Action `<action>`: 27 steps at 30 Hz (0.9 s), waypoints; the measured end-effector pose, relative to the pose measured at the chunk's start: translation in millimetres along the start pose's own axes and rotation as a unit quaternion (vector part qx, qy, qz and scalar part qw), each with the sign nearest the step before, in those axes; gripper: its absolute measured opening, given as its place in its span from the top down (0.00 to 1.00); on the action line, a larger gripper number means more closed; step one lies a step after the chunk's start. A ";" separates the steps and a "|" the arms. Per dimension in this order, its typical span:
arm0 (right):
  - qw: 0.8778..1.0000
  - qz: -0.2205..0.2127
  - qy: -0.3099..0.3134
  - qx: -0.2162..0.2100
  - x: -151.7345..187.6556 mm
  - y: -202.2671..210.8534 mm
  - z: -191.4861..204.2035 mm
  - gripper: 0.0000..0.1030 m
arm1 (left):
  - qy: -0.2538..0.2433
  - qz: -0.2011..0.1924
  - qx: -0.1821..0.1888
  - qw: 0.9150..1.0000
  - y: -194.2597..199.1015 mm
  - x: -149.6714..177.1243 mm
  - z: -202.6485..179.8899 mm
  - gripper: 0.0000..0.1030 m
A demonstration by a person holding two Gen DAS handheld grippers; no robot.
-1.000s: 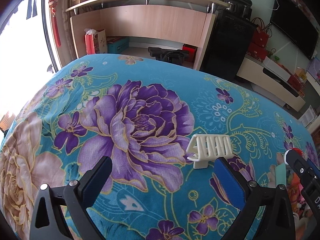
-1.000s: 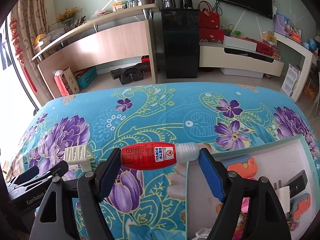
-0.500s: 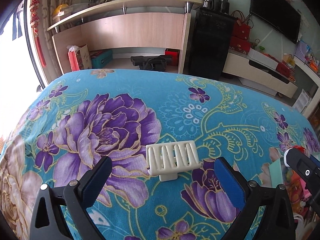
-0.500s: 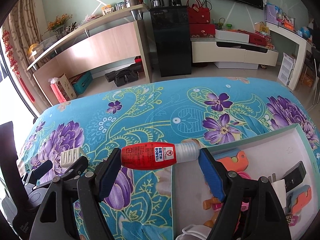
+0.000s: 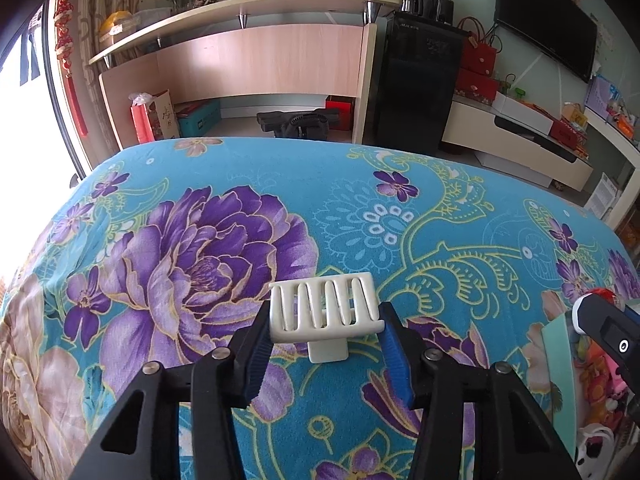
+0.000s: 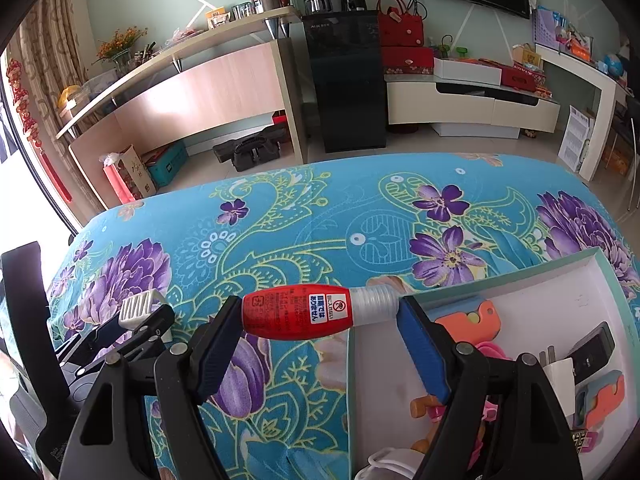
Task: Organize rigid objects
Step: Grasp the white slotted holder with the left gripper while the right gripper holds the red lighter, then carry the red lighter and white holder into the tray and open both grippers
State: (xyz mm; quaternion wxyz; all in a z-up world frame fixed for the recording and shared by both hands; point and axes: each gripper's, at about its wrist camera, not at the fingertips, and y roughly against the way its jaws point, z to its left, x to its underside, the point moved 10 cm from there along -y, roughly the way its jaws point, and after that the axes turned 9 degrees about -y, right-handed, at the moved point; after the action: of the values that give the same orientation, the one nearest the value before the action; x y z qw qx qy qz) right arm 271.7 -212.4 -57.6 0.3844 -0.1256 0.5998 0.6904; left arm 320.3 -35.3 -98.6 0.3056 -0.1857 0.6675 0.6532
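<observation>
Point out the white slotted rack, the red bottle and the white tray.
white slotted rack (image 5: 324, 307): left wrist view, middle of its ribbed top.
red bottle (image 6: 298, 312): right wrist view, middle of the red body, beside the label.
white tray (image 6: 508, 276): right wrist view, on its far rim.

Red bottle (image 6: 298, 311) showing a white label with blue Japanese print and a round prohibition sign, smaller print proving too fine to read
</observation>
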 end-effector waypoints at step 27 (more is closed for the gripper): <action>0.999 -0.015 -0.025 0.046 17.1 57.4 -58.4 0.23 | -0.056 -0.107 0.046 0.992 111.9 -28.3 -55.6 0.48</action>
State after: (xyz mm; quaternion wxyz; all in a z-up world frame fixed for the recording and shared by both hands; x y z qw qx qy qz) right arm 204.2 -259.0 -41.0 0.4150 -0.1000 0.6189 0.6594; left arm 259.8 -85.6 2.5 0.4191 -0.2050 0.6548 0.5946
